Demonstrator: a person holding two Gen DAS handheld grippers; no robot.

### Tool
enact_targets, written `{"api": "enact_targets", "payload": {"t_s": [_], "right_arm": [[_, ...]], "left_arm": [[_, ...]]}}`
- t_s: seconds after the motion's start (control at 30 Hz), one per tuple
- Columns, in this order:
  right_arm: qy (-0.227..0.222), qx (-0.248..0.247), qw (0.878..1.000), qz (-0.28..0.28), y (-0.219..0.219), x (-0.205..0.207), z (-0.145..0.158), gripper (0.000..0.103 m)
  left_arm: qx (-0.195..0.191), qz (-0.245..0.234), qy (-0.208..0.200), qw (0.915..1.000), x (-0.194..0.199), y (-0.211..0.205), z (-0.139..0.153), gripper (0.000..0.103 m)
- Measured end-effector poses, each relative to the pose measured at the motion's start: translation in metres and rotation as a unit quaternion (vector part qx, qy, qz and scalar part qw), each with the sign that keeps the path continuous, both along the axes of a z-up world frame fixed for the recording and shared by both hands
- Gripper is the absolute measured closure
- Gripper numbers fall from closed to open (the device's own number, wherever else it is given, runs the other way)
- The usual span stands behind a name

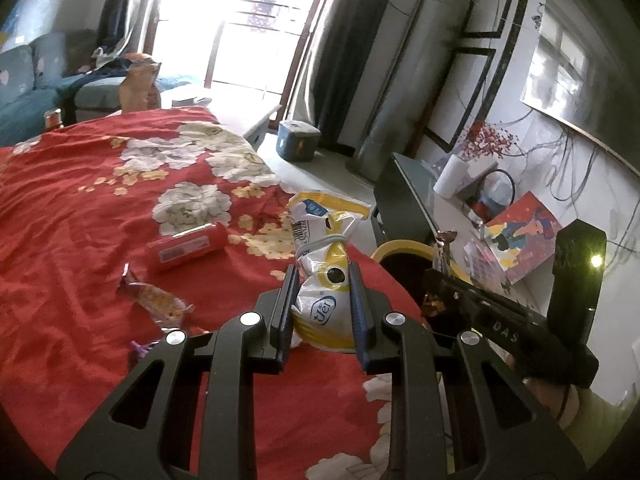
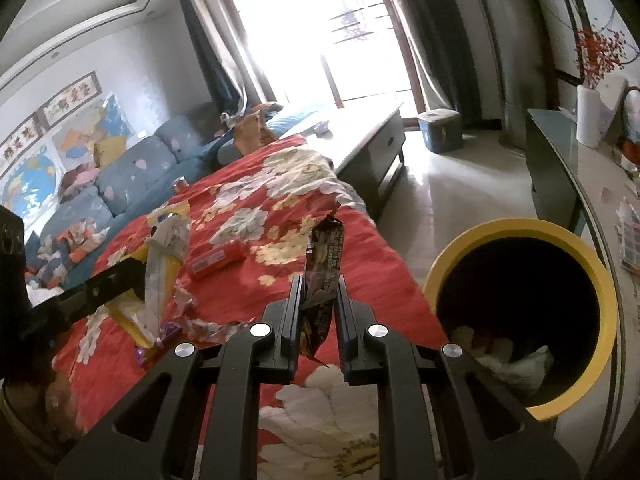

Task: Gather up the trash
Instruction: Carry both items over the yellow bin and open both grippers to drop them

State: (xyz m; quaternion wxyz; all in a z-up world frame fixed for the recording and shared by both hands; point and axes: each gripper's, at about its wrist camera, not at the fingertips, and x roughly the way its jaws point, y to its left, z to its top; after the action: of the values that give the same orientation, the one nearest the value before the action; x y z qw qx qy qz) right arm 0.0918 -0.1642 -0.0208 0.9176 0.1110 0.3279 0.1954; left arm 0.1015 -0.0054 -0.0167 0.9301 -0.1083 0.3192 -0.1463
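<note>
Beside the bed, near right: a yellow-rimmed bin [image 2: 520, 276] stands on the floor between the bed's red floral cover [image 2: 248, 280] and a grey side unit [image 2: 560, 184]; its dark mouth faces up with pale rubbish already at the bottom.
Right gripper [image 2: 318, 300]: pressed together on a dark snack wrapper [image 2: 326, 256], which stands up out of the jaws with its long axis running away from the hand.
Left gripper [image 1: 323, 292]: pinching a white-and-yellow bag [image 1: 324, 264], knotted at its waist, long axis also pointing away, upper end flaring above the jaws.
Key relation: the bin lies to the right of both hands; the right gripper is just beside its rim, the left gripper sits further left over the cover with the right one between it and the bin.
Nearer hand: the right, by my judgement, so its wrapper looks due to go in first.
Next move calls for: carrying each piece rightward past the yellow rim before spreading the jaws, or it may drop on the cover.
Left on the bed: a red packet [image 1: 186, 246], a small orange wrapper [image 1: 154, 298], a purple scrap [image 1: 140, 347].
</note>
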Motion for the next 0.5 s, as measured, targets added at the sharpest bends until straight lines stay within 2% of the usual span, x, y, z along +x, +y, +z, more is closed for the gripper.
{"api": "enact_targets", "payload": {"t_s": [0.5], "right_arm": [[0.002,0.015,0.998,-0.056,-0.047,0.011,-0.003,0.088]], "left_arm": [[0.013,-0.05,0.005,0.9986,0.022,-0.054,-0.003,0.085]]}}
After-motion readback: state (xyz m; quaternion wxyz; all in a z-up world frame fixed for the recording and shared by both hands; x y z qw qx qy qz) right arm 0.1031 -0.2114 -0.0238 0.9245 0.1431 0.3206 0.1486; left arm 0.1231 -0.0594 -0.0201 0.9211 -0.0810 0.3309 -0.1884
